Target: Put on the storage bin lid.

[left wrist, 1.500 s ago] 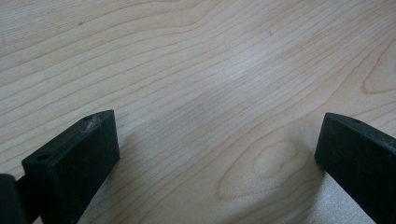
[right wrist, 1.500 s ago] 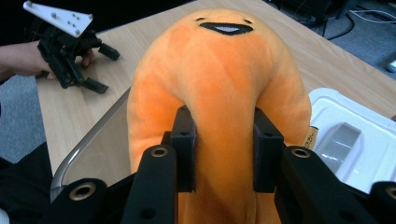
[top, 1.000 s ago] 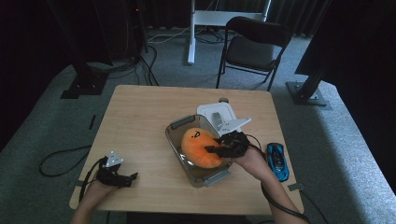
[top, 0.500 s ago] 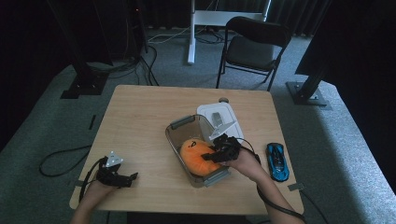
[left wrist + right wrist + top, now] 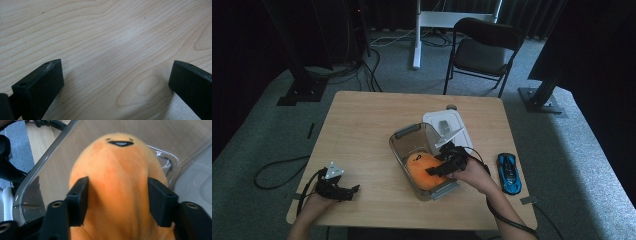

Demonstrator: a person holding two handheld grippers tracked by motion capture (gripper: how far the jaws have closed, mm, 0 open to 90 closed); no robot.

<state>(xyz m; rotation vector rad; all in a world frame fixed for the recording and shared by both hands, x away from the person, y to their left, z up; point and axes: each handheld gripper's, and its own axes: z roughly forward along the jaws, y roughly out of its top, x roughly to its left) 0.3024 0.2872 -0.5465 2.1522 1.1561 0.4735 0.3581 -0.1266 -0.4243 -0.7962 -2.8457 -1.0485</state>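
An orange plush toy with a small stitched face lies inside a clear plastic container at the table's middle right. My right gripper reaches down into the container from the right. In the right gripper view the plush lies between the jaws of the right gripper. These jaws have just been opening and now stand apart on either side of the toy, above the container's wall. My left gripper rests on the table near the front left corner. The left gripper is open over bare wood.
The container's white lid lies just behind it. A blue toy car sits on the wooden table to the right of my right hand. A black chair stands beyond the table's far edge.
My right gripper has sunk with the plush toy into the container, and its jaws have spread apart around the toy. The left gripper has not moved.
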